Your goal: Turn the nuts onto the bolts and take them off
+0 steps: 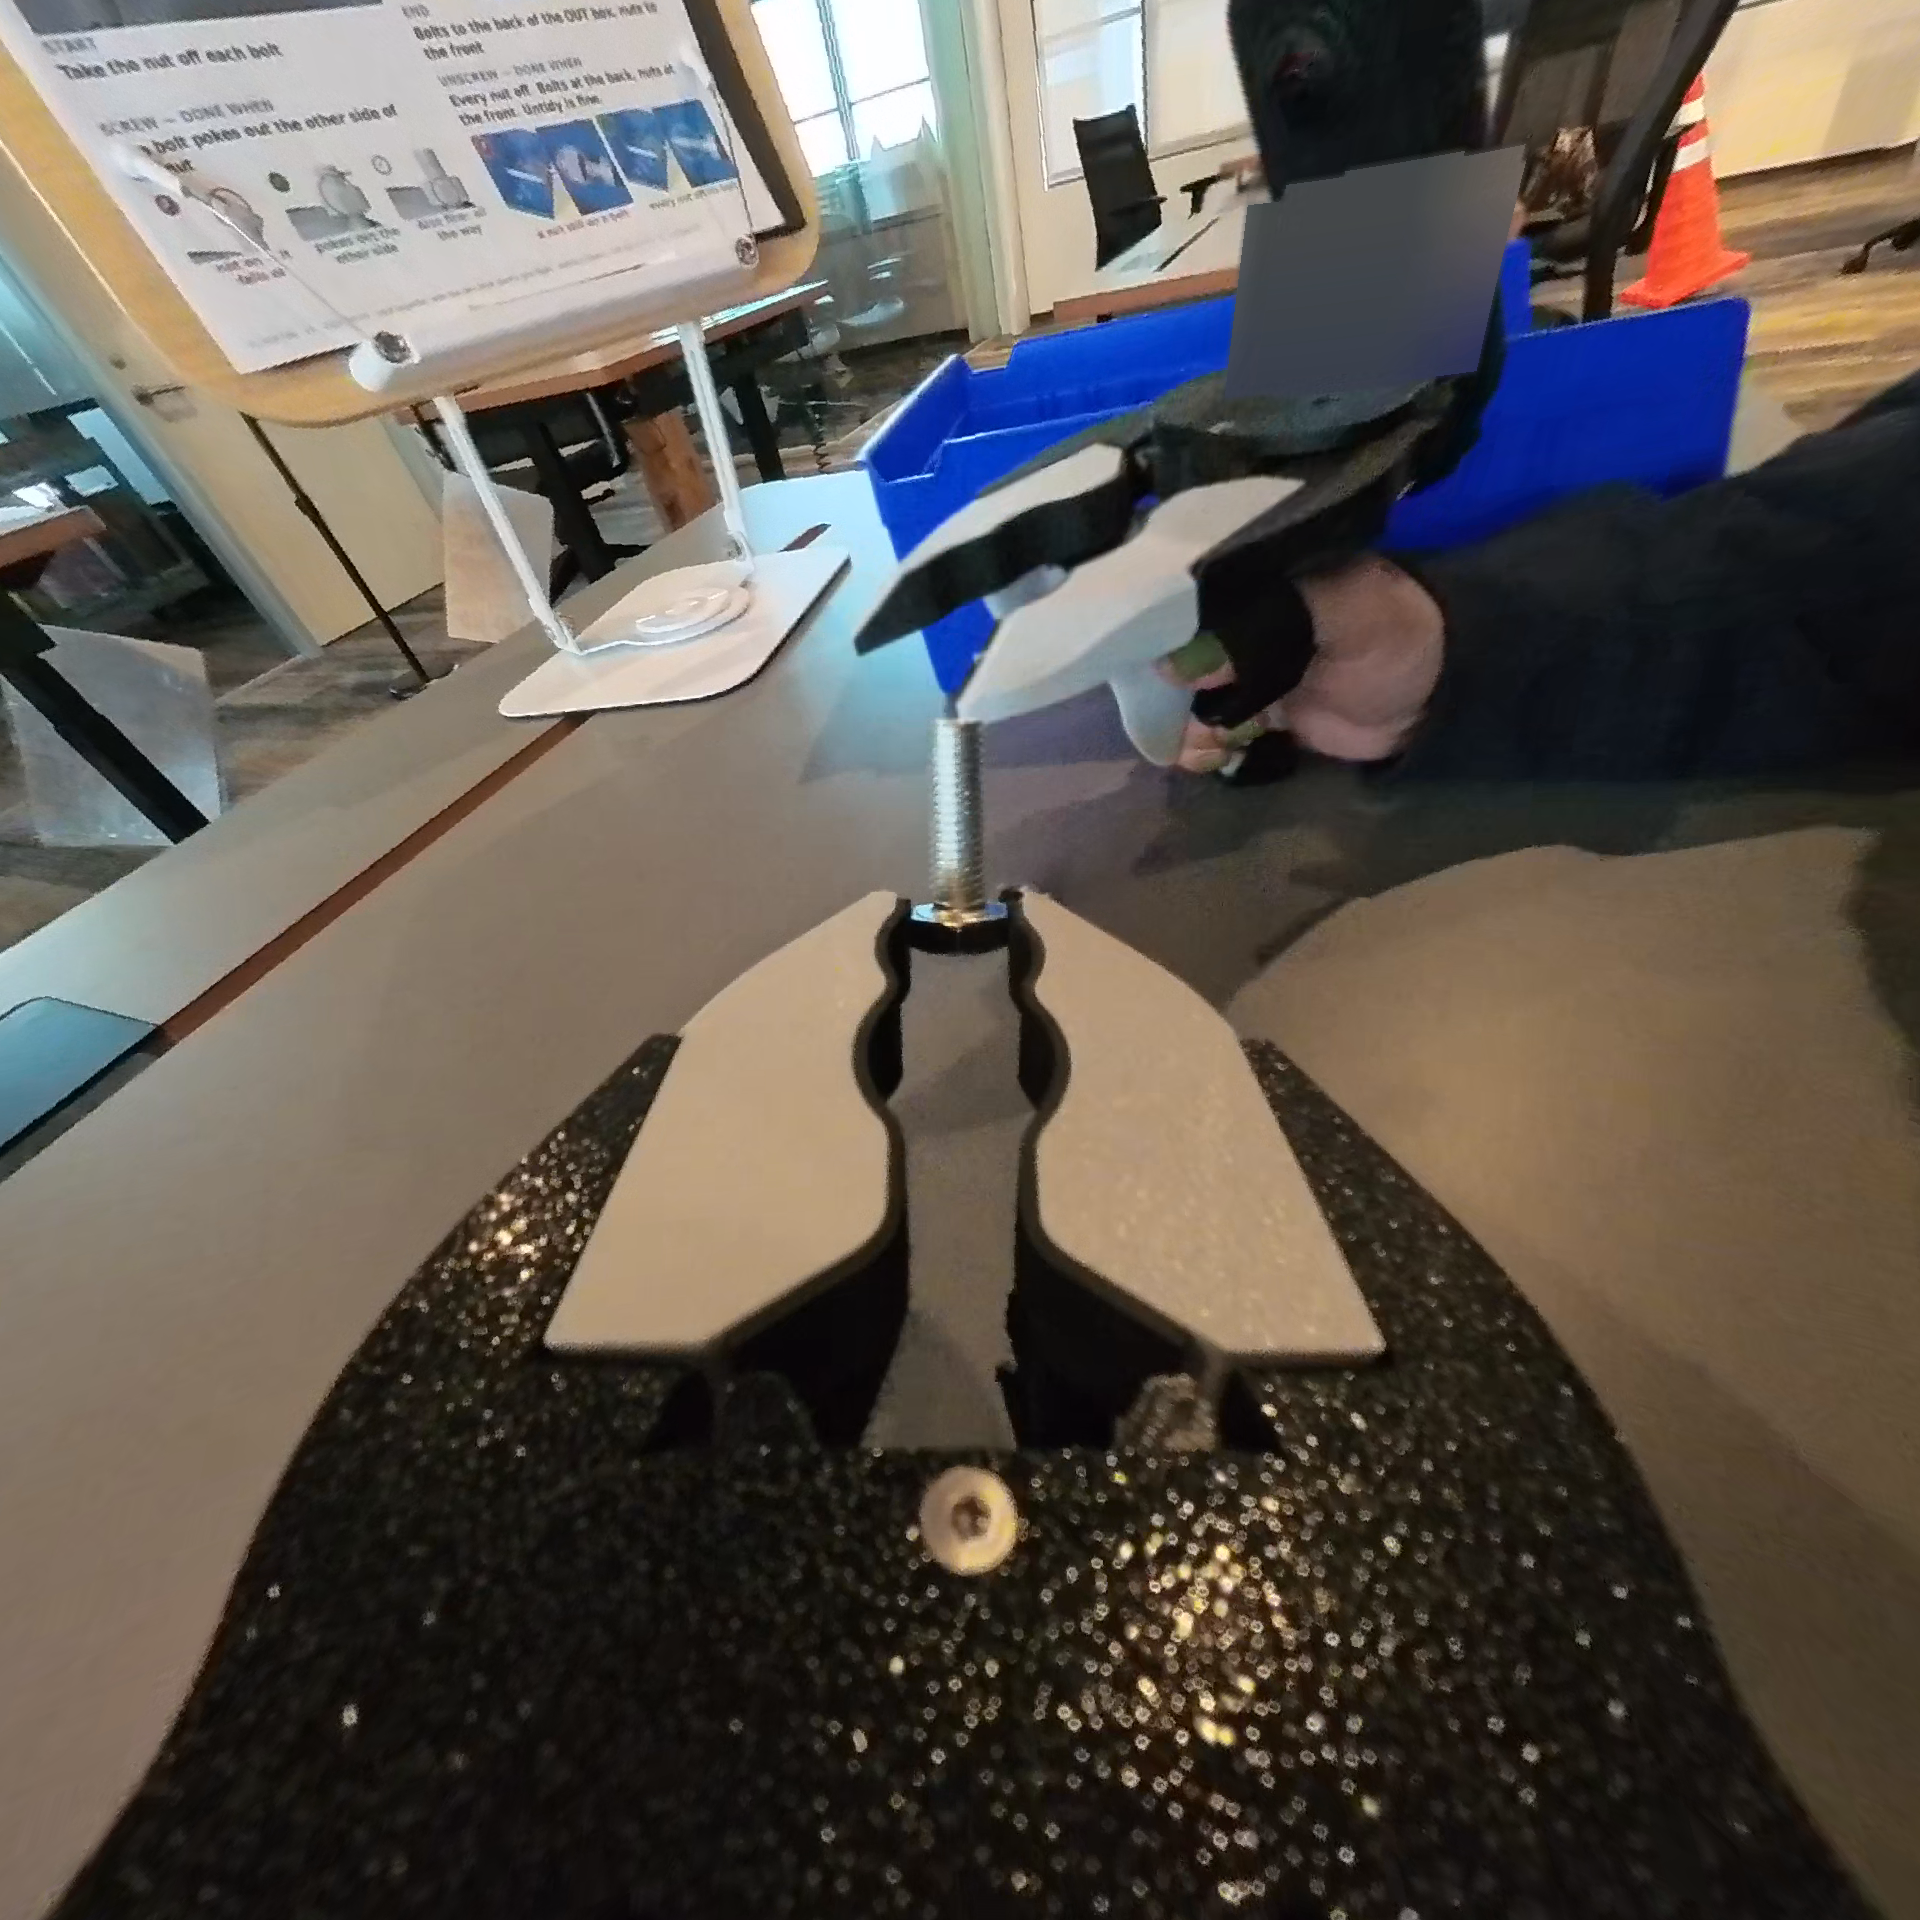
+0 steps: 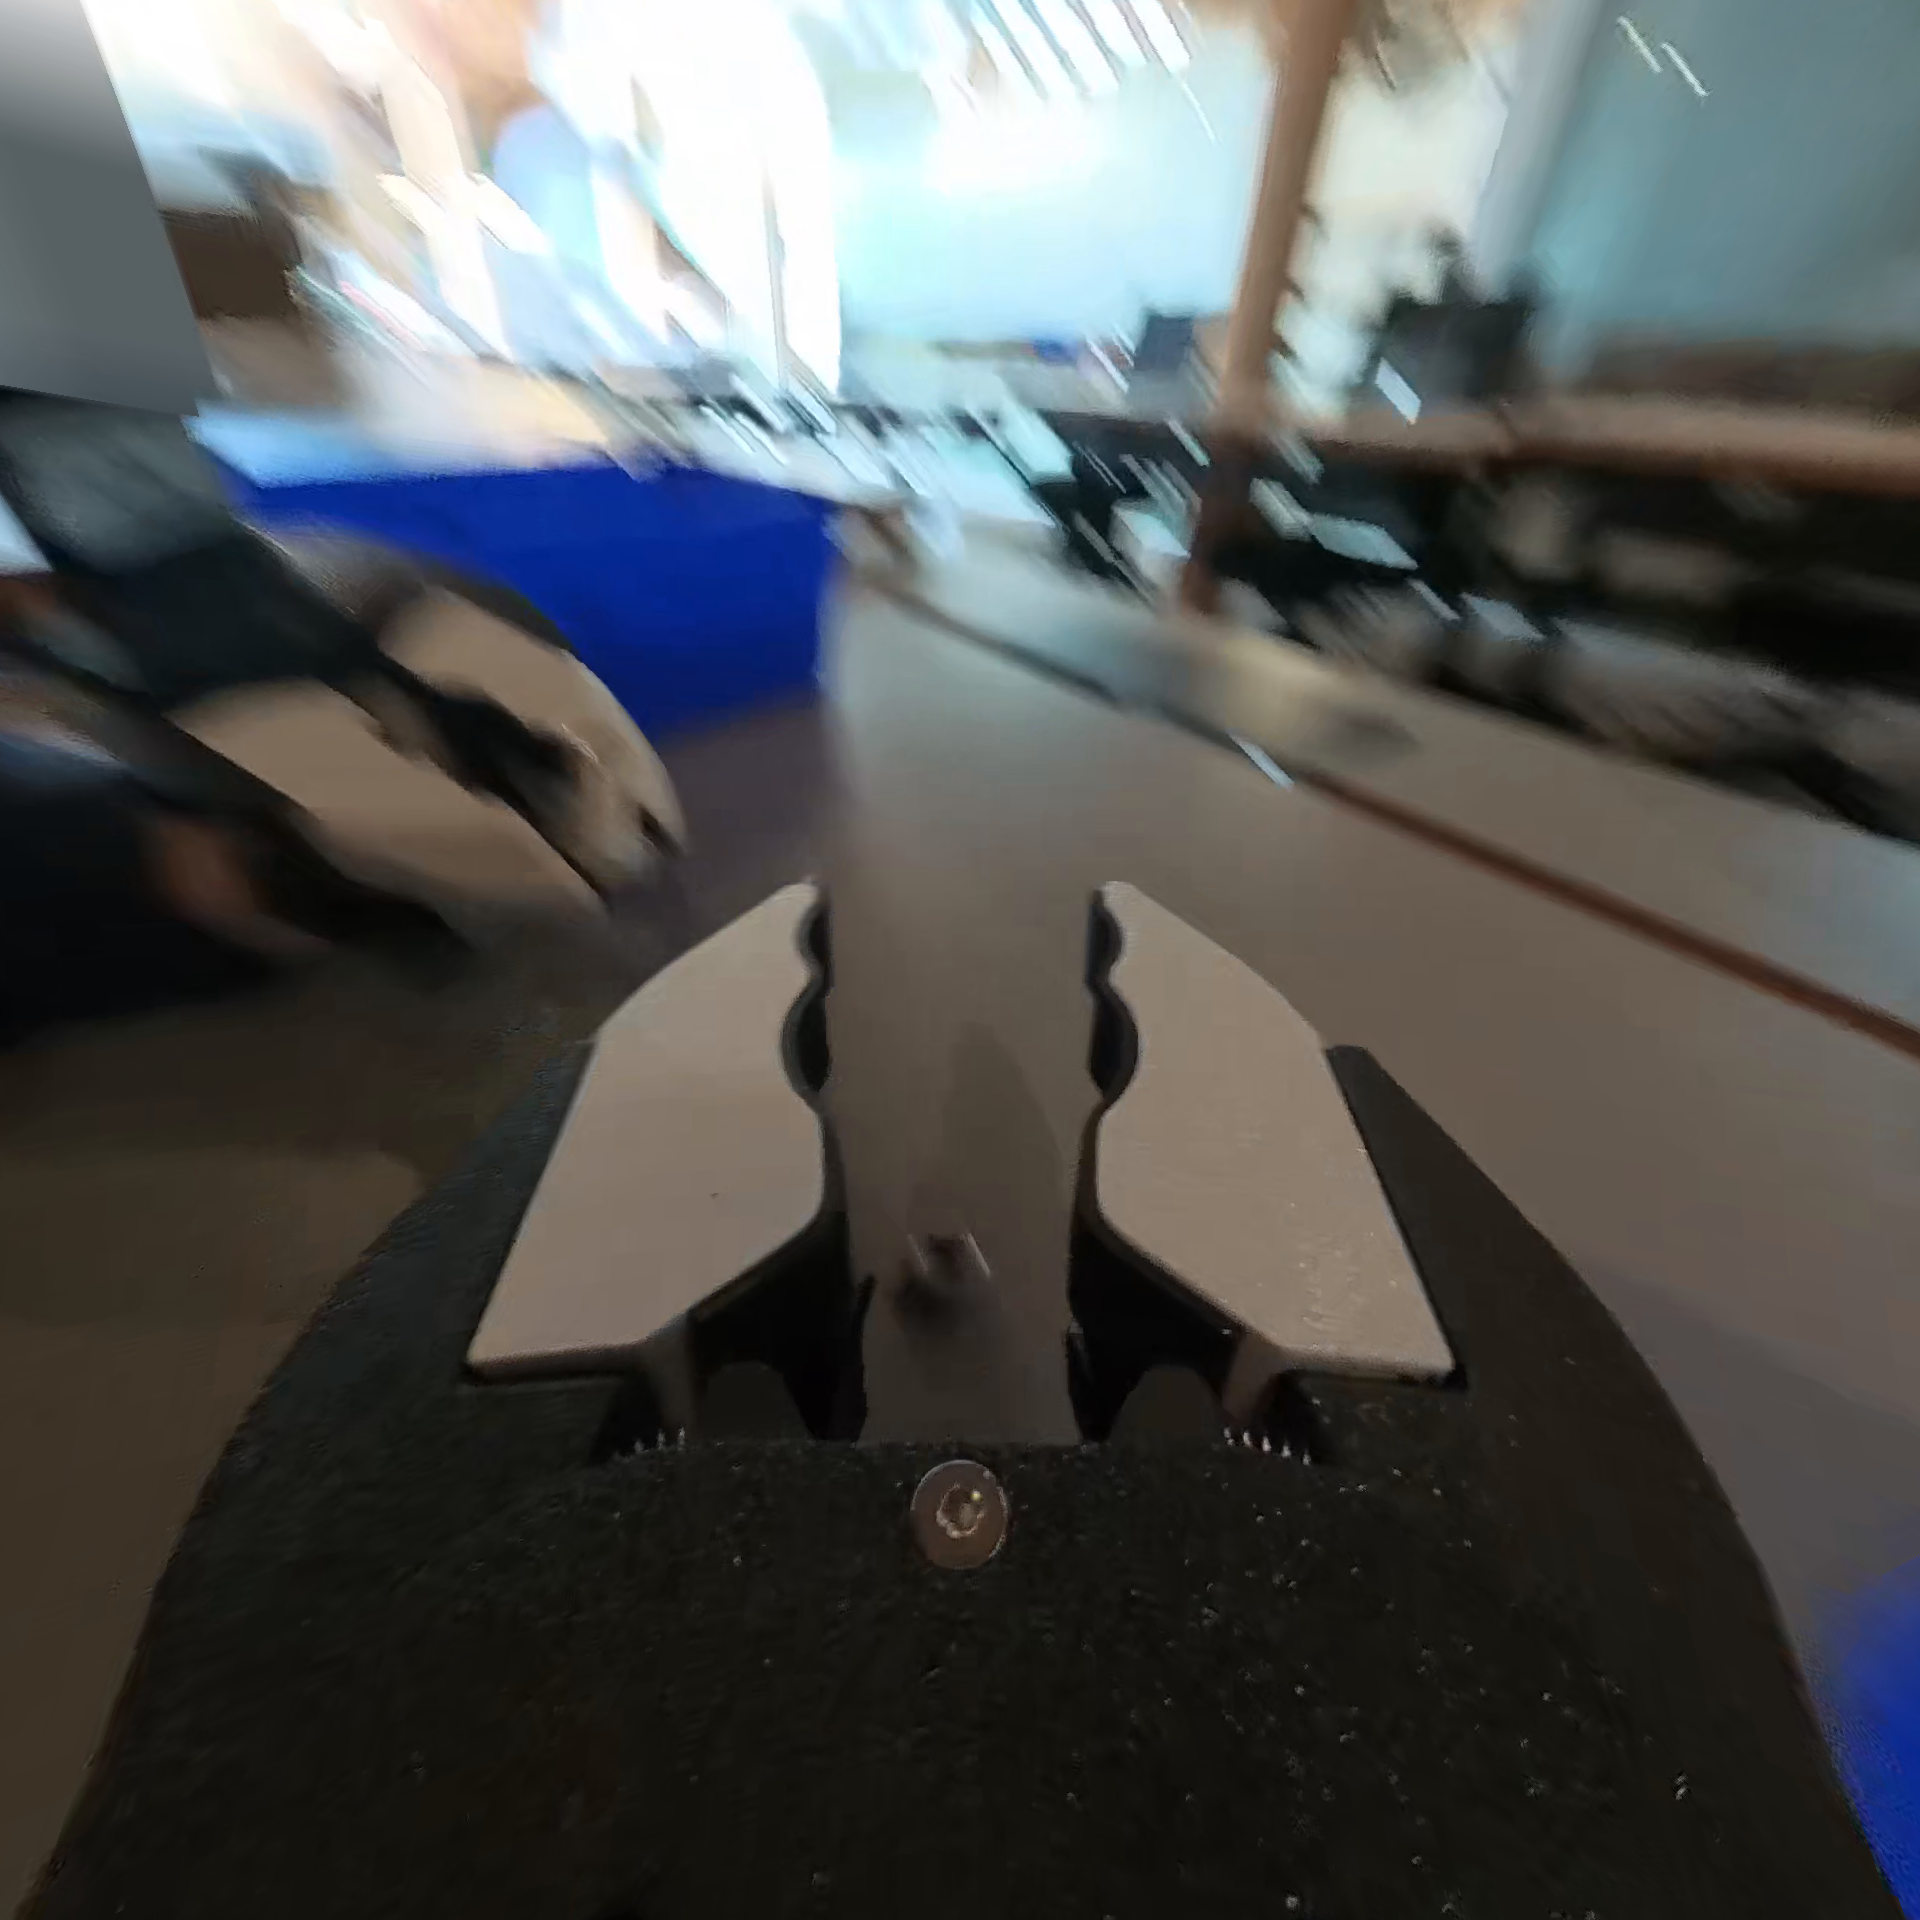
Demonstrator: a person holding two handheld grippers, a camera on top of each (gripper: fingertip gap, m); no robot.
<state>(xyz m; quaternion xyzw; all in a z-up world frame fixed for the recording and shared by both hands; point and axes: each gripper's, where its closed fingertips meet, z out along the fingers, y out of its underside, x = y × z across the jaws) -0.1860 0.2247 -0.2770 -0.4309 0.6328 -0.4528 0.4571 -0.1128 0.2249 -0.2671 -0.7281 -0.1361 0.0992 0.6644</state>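
Note:
A silver threaded bolt stands upright on the grey table. My left gripper is shut on its head at the base. My right gripper is open, its lower fingertip just above the bolt's top. No nut shows on the bolt. The right wrist view is blurred by motion: my right gripper is open with nothing between its fingers, and a small grey metal piece, perhaps a nut, lies on the table under it. The left gripper shows at the left there.
A blue bin stands behind the bolt and also shows in the right wrist view. An instruction sign on a white stand is at the back left. A hand in a dark sleeve holds the right gripper. An orange cone stands far back.

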